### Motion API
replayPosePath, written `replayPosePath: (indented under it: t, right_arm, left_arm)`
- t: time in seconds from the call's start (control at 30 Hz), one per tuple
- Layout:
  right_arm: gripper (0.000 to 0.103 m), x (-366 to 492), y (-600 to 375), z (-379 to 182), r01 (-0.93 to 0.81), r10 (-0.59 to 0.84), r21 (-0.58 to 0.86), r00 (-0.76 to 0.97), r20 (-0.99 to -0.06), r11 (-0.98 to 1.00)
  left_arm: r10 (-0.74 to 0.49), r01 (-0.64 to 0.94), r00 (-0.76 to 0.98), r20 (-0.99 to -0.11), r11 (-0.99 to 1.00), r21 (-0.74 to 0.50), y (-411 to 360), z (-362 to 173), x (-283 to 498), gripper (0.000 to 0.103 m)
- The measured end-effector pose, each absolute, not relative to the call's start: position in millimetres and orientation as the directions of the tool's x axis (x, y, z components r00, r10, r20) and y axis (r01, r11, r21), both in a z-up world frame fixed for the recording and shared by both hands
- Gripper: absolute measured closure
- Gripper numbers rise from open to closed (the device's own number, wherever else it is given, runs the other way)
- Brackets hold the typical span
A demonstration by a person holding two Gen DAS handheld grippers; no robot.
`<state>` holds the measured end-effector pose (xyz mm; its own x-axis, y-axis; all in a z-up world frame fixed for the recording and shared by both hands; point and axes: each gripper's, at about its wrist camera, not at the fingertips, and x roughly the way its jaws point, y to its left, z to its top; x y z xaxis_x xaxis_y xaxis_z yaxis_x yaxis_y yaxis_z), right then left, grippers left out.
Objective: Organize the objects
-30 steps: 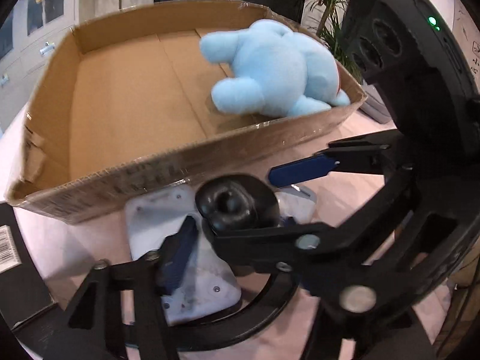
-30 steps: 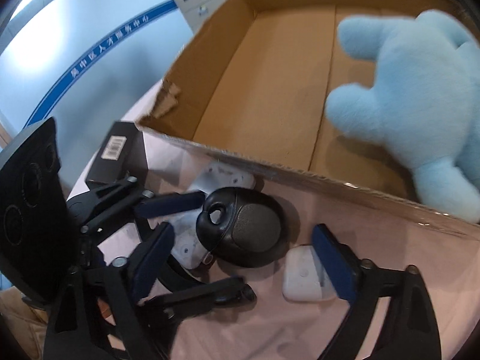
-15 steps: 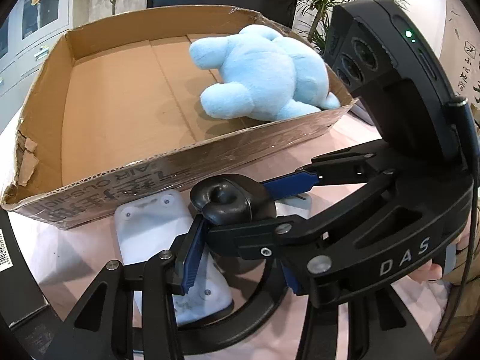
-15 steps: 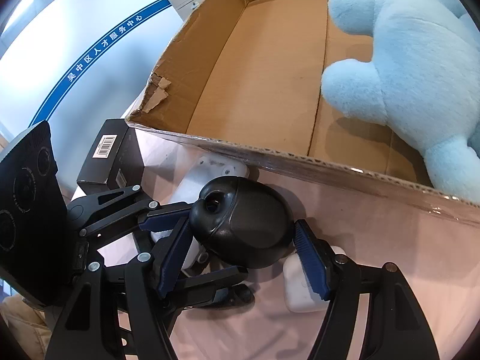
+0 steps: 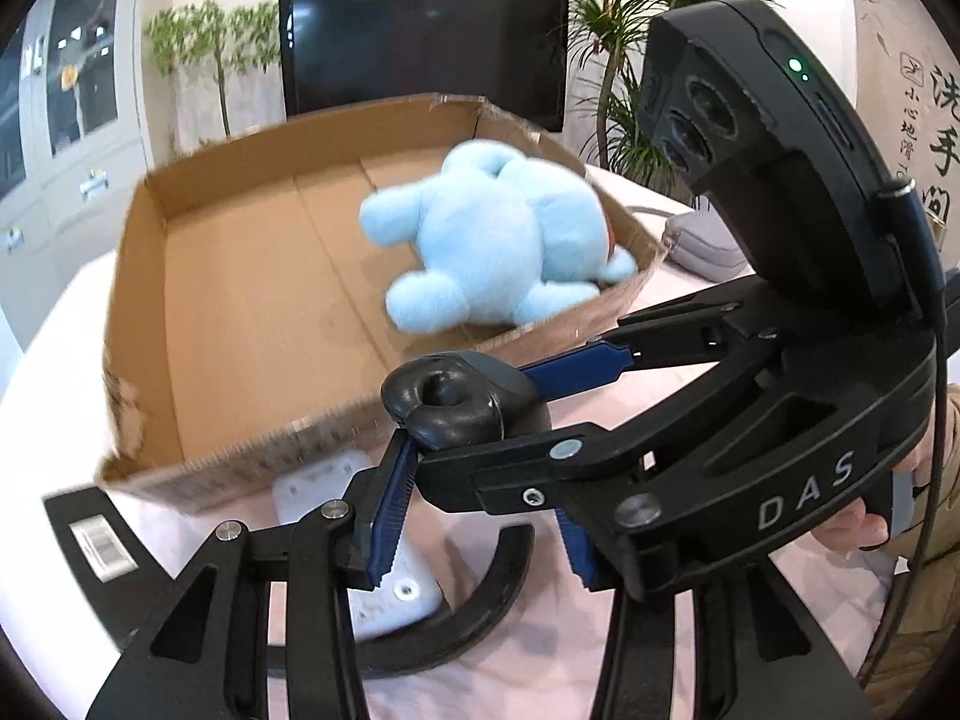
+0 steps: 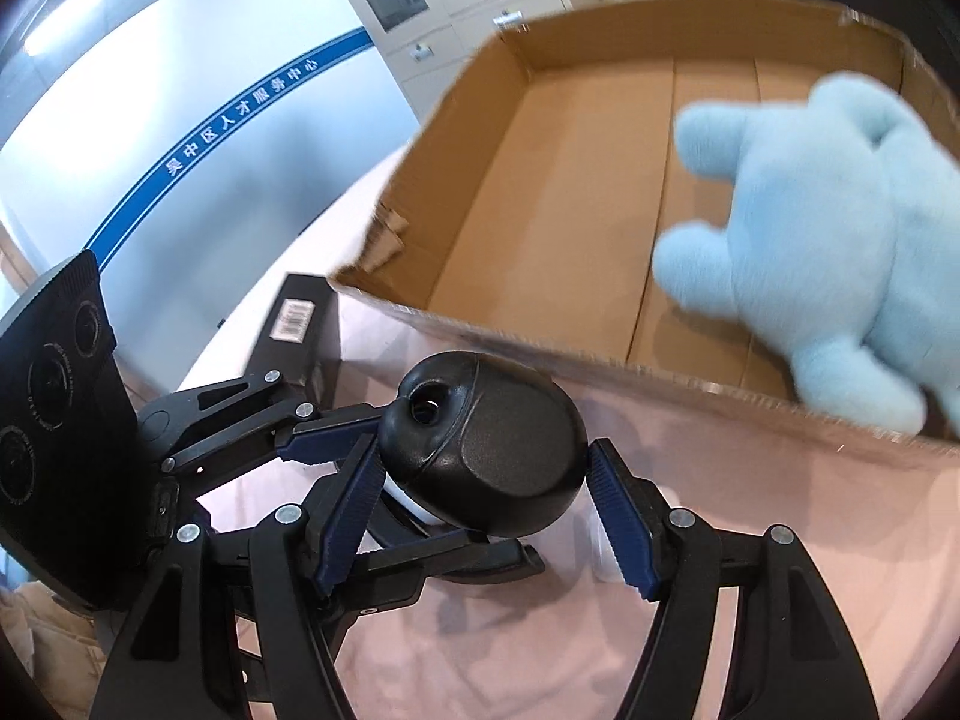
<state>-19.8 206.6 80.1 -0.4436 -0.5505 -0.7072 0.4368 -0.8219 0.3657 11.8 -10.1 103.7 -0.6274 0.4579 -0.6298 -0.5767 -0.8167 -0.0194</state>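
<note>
We see a table [image 5: 690, 396] draped in pale pink cloth. Directly on it sit an open cardboard box [image 5: 138, 324], a black carton [image 6: 300, 324] with a barcode label beside the box's corner, and a white plastic piece [image 5: 312, 480] near the box's front wall.

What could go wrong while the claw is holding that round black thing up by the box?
The black case is round and smooth, pinched only at its sides by the right claw, so it might slip out. It also hangs just before the cardboard box's near wall and could bump it.
</note>
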Motion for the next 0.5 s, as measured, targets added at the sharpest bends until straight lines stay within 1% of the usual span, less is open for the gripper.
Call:
replayPosePath:
  t: [0.27,0.5]
  right_arm:
    - [0.035,-40.6,212.3,115.9,0.452,-0.557,0.351,-0.490,-0.671,-0.820]
    - [0.035,-78.7,216.9,122.9,0.440,-0.562,0.367,-0.495,-0.662,-0.820]
  left_arm:
    - [0.464,-0.581,-0.667,-0.583,-0.814,0.018,-10.3,136.0,-13.5,0.062]
    - [0.466,-0.571,-0.667,-0.581,-0.821,-0.002,-13.3,135.5,-53.2,0.062]
